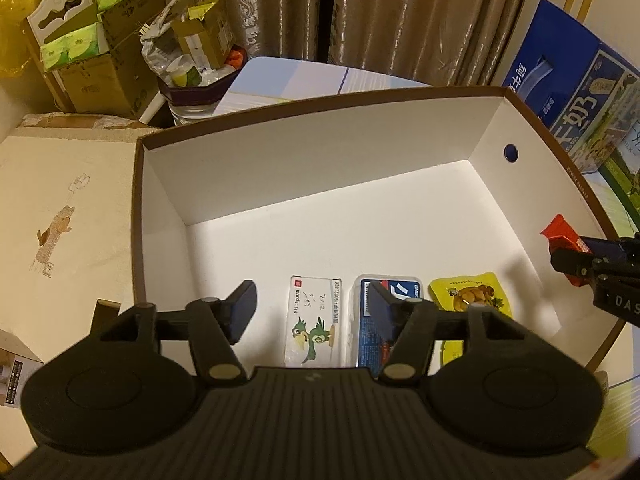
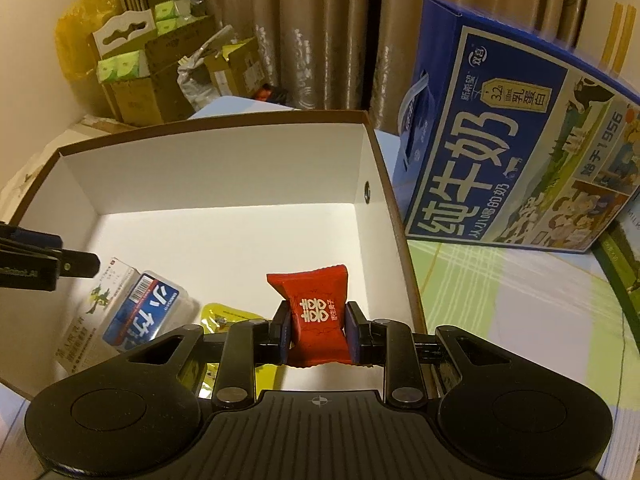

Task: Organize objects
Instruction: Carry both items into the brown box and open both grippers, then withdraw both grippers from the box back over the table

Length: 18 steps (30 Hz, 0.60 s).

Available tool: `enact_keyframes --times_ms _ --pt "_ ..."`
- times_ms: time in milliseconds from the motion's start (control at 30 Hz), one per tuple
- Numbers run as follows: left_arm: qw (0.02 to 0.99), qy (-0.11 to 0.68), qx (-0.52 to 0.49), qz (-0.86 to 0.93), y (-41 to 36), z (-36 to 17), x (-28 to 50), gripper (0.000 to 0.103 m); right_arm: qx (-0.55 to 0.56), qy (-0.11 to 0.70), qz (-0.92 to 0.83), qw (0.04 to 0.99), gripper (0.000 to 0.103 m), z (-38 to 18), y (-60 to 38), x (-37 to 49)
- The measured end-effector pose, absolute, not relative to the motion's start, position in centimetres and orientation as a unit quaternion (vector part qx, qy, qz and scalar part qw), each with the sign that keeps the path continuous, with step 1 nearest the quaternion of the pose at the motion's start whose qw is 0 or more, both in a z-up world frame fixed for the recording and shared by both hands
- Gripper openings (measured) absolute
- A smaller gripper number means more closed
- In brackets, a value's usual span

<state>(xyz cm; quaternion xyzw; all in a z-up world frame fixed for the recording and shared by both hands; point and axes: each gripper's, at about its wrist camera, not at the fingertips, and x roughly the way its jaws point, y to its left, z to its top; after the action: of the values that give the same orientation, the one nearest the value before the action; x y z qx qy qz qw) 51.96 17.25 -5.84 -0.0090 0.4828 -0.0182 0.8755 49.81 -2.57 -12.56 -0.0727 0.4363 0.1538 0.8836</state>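
Observation:
A white-lined box with a brown rim (image 1: 320,184) (image 2: 224,184) sits before both grippers. On its floor lie a white carton with a green bird (image 1: 314,320) (image 2: 94,304), a clear blue-labelled case (image 1: 400,292) (image 2: 146,312) and a yellow sachet (image 1: 472,294) (image 2: 224,316). My left gripper (image 1: 312,310) hovers open above the carton and case, holding nothing. My right gripper (image 2: 318,330) is shut on a red candy packet (image 2: 318,316) (image 1: 560,232) above the box's right side, near its right wall.
A large blue milk carton (image 2: 516,152) (image 1: 568,92) stands just right of the box on a checked cloth (image 2: 520,320). Cardboard boxes with green packs (image 1: 92,52) (image 2: 136,76) and curtains (image 1: 360,12) fill the back. A cream surface with a drawing (image 1: 60,224) lies left.

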Motion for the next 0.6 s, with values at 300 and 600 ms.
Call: enact_keyframes --times_ms 300,600 --pt "0.880 0.474 -0.009 -0.022 17.4 -4.8 50.9 0.073 -0.075 0.412 0.168 0.892 0.054 -11.6 -2.8 48.6" --pt "0.889 0.457 -0.027 -0.024 18.1 -2.5 47.9 0.084 -0.038 0.406 0.172 0.897 0.060 -9.8 -3.7 45.3"
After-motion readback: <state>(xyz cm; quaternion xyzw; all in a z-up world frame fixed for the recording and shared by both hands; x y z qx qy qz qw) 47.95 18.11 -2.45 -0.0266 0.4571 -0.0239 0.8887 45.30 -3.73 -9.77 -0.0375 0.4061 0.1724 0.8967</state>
